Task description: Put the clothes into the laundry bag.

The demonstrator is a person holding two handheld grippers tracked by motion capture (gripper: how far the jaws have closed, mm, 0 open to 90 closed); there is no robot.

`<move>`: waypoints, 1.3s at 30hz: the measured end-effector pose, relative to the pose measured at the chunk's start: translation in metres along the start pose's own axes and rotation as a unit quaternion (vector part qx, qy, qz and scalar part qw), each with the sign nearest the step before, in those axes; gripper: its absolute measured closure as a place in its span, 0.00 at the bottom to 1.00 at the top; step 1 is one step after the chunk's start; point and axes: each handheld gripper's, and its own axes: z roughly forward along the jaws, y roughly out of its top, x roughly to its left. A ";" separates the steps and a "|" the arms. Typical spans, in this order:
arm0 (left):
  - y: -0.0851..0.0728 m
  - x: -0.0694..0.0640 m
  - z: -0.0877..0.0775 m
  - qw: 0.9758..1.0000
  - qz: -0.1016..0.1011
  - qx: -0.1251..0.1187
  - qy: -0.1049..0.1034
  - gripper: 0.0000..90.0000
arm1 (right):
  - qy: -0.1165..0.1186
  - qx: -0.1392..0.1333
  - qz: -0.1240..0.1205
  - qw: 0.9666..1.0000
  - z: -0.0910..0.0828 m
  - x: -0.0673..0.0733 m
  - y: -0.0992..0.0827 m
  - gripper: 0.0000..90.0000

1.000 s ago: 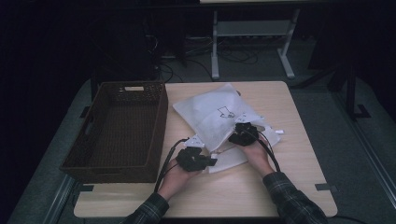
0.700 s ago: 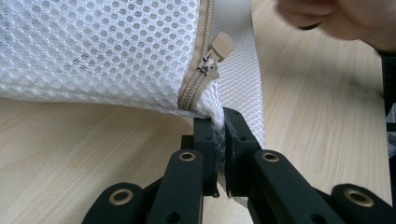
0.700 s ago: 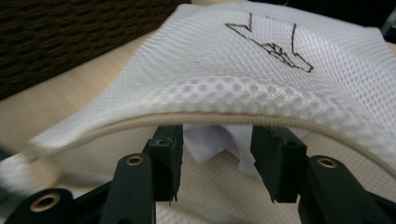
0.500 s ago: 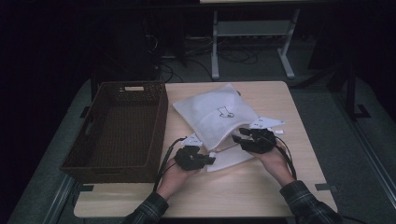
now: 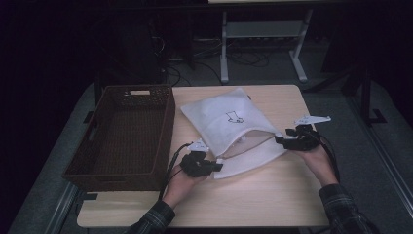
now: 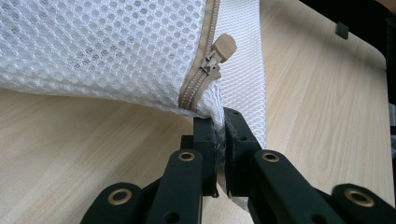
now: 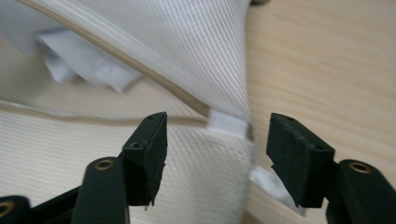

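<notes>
Left tongs [image 6: 219, 135] clamped on mesh bag [image 5: 234, 126] corner (right tongs [image 7: 215, 140] apart).

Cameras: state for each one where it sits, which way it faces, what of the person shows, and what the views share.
High view: fixed above the person's side, facing forward and down on the pale wooden table; forearms, both hands, dark wicker basket.
Left gripper view: rides the left tool, looking along its shut jaws, clamped on the white mesh zip bag below the beige zipper pull.
Right gripper view: rides the right tool, facing the bag's open mouth; jaws apart, just opened.
Shared: bag and tabletop.
</notes>
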 end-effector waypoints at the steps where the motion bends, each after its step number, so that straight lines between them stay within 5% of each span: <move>1: 0.000 0.000 0.000 1.000 0.000 0.000 0.000 0.94 | 0.002 0.006 0.003 1.000 0.003 -0.004 -0.002 0.40; 8: -0.002 0.002 0.000 1.000 0.012 0.007 0.020 0.93 | 0.025 0.036 0.017 0.999 0.018 -0.012 -0.010 0.48; 13: -0.002 0.004 -0.001 0.999 0.012 0.009 0.031 0.93 | 0.036 0.053 0.026 0.998 0.019 -0.013 -0.012 0.74; 18: -0.003 0.008 -0.003 0.999 0.012 0.015 0.047 0.93 | 0.046 0.053 0.017 0.997 0.010 -0.009 -0.017 0.88; 32: -0.010 0.023 -0.011 0.995 -0.028 0.061 0.078 0.91 | 0.054 0.084 -0.021 0.995 -0.024 0.023 -0.041 0.90; 39: -0.010 0.011 -0.017 0.994 0.001 0.065 0.090 0.73 | 0.067 0.086 -0.023 0.994 -0.034 0.026 -0.051 0.80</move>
